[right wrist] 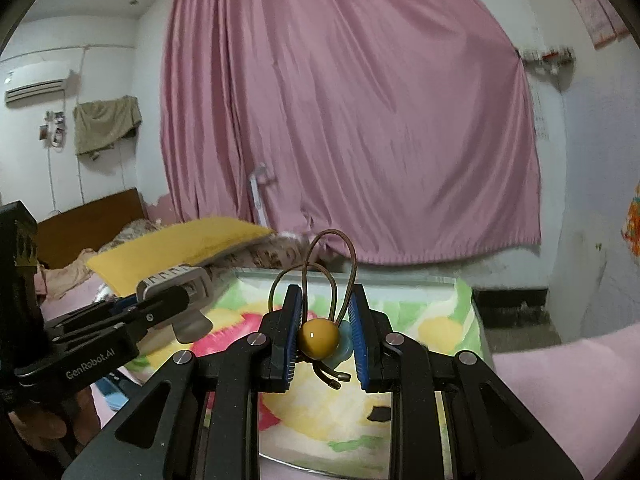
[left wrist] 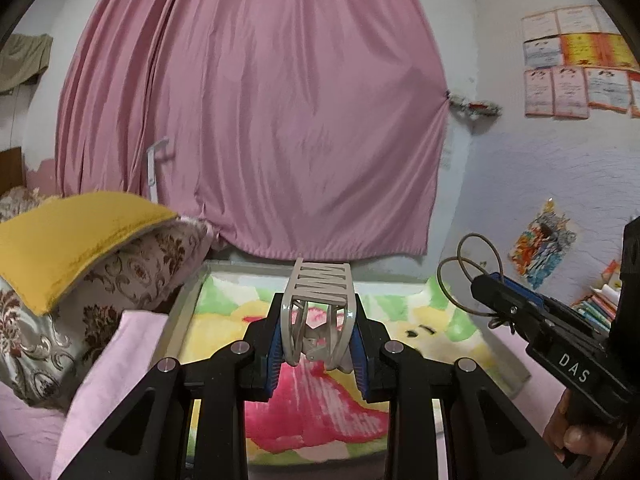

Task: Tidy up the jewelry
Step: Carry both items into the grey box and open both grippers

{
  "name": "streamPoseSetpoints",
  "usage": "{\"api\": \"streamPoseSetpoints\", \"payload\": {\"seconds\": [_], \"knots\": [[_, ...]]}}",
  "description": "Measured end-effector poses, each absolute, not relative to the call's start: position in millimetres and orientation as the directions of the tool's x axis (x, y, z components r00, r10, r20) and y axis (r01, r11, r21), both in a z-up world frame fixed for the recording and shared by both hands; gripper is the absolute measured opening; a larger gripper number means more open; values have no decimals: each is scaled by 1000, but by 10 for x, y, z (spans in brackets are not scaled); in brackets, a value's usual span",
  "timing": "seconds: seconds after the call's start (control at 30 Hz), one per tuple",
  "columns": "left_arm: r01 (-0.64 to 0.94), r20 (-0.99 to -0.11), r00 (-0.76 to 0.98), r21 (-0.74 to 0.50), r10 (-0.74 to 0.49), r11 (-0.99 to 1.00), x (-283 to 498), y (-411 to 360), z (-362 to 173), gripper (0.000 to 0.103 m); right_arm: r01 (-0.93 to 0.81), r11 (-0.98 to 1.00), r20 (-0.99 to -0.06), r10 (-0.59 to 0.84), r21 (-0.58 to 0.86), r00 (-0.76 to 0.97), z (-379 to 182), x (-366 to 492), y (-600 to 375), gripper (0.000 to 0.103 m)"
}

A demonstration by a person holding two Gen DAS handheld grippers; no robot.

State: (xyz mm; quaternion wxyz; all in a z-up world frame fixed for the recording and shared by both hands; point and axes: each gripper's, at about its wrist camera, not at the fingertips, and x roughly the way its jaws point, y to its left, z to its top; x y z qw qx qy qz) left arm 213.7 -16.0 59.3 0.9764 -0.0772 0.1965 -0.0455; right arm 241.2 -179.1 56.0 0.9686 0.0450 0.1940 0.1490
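Pink curtain (left wrist: pixel 256 120) fills the back wall, white plaster wall beside it with certificates (left wrist: pixel 576 60) pinned up high. We see a tray (left wrist: pixel 180 312) lined with a bright floral cloth (right wrist: pixel 436 320) sitting on a pink-sheeted bed; at the tray's left edge sits a yellow cushion (left wrist: pixel 76 240) on a brown-patterned pillow (left wrist: pixel 132 268).

Left gripper (left wrist: pixel 316 344): jaws clamped on a white hair claw clip (left wrist: pixel 318 308), blue pads pressing both its sides, clip toothed top pointing away from the camera. Clip is held up in the air over the tray's middle, not touching the cloth. Same clip shows in the right wrist view (right wrist: pixel 176 284) near the tray's left edge.

Right gripper (right wrist: pixel 326 332): jaws clamped on a hair tie (right wrist: pixel 320 336) with a mustard-yellow bead and a pale blue piece behind it, brown elastic loops (right wrist: pixel 328 264) sticking up between the fingers, loose metal-tipped ends hanging below. It is also held off the surface, above the tray. In the left wrist view the right gripper (left wrist: pixel 486 290) comes in over the tray's right edge with the loops (left wrist: pixel 468 272) standing up from its tip.

Small dark item (right wrist: pixel 378 414) lies on the cloth near the tray's front; we cannot tell what it is.
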Motion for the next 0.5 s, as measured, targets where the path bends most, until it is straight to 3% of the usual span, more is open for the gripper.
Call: {"api": "streamPoseSetpoints", "payload": {"seconds": [0.3,0.5], "knots": [[44,-594,794,-155,-128,987,2425,-217,309,27,-230,955,-579,296,186,760,203,2778,-1878,21],[54,-666,734,-142,-136,988,2490,-269,203,27,-233,942,-677,334,240,655,-26,2884,-1873,21]]}}
